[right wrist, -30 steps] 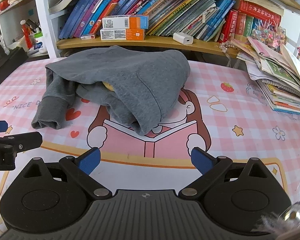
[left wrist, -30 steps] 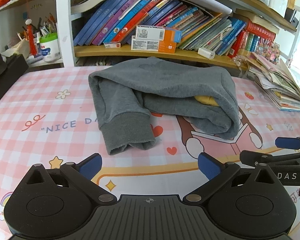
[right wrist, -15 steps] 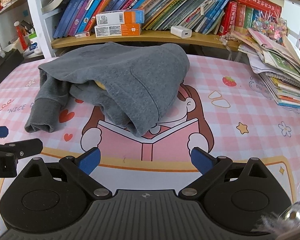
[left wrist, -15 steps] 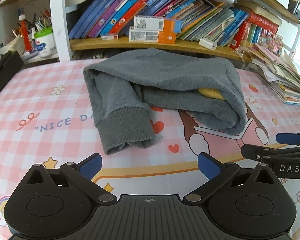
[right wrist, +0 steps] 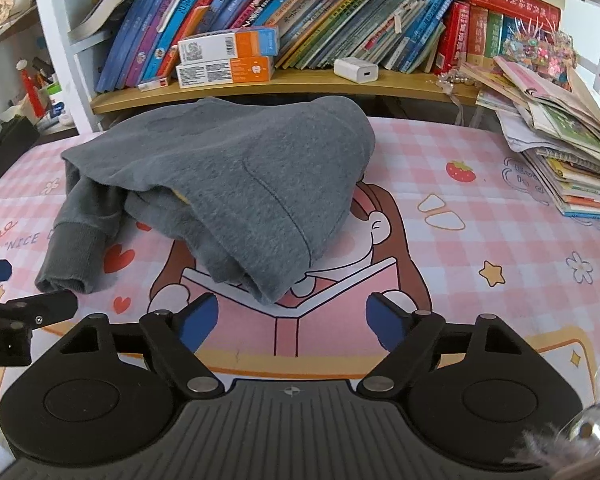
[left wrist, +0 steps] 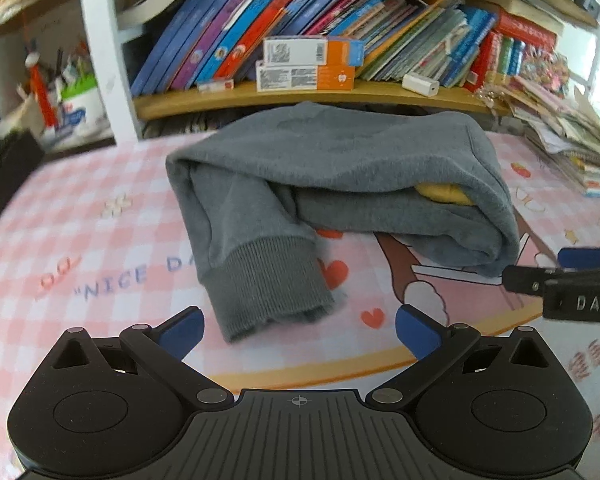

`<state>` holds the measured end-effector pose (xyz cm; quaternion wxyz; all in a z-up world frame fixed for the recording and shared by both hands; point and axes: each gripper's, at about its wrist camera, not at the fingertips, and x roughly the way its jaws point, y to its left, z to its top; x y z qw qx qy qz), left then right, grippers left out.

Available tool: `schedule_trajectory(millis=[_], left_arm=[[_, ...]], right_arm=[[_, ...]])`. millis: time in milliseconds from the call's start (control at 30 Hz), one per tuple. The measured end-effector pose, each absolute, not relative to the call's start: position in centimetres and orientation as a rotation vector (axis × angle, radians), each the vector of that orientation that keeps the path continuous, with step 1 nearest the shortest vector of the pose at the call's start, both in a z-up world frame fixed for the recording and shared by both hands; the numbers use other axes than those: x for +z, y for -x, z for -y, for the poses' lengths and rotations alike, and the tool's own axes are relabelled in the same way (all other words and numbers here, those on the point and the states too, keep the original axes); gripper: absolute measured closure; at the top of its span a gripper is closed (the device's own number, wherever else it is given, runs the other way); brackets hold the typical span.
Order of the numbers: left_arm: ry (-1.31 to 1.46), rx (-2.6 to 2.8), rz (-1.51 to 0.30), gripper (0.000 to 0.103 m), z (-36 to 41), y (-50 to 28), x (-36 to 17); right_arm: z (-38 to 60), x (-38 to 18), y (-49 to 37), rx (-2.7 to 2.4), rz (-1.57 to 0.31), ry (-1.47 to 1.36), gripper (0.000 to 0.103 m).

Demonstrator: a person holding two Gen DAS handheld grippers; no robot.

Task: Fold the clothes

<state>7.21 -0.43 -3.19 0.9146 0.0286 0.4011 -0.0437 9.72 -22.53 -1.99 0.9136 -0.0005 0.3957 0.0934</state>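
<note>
A grey sweatshirt lies bunched and partly folded on the pink checked table mat, with a yellow patch showing inside its fold. Its ribbed cuff points toward my left gripper, which stands open just short of the cuff, nothing between its blue pads. In the right wrist view the sweatshirt ends in a folded corner just beyond my right gripper. Its jaws are closing, and only the mat lies between them. Each gripper's tip shows at the edge of the other view.
A wooden shelf packed with books and two orange-and-white boxes runs behind the table. A loose stack of magazines lies at the right edge. A white charger sits on the shelf. Pens and bottles stand at the far left.
Both grippers have come nearer to the sweatshirt and a little lower. The right gripper's jaws have narrowed. The sweatshirt has not moved.
</note>
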Motion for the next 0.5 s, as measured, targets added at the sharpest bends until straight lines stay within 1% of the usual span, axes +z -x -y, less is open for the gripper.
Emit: schedule_trajectory(millis=[133,333,367,400,433,467,500], left_arm=[[-0.133,-0.112,-0.806,0.000,0.9,-7.7,-3.4],[-0.352,-0.181,-0.696,0.000,2.6,-8.8,-3.2],[-0.379,-0.191,-0.674,0.001,2.9,-9.1,-3.2],[-0.398,-0.196,-0.660,0.001,3.1,-9.4,-3.1],[-0.409,-0.198,-0.647,0.001,3.3,-10.0,-3.0],[-0.420,-0.199,-0.634,0.001,3.4,-10.5,-2.9],[-0.432,-0.201,-0.621,0.001,3.6,-11.1,-2.8]], right_arm=[[22.6,-2.2,-10.3,0.195,-0.810,-0.002,0.030],[22.8,-2.3,-11.5,0.204,-0.797,0.006,0.046],[22.9,-2.3,-11.7,0.208,-0.795,0.001,0.054],[23.0,-2.3,-11.9,0.213,-0.793,-0.004,0.064],[23.1,-2.3,-12.1,0.221,-0.790,-0.013,0.070],[23.3,-2.1,-12.2,0.231,-0.783,-0.027,0.082],[23.3,-1.8,-12.2,0.233,-0.769,-0.031,0.090]])
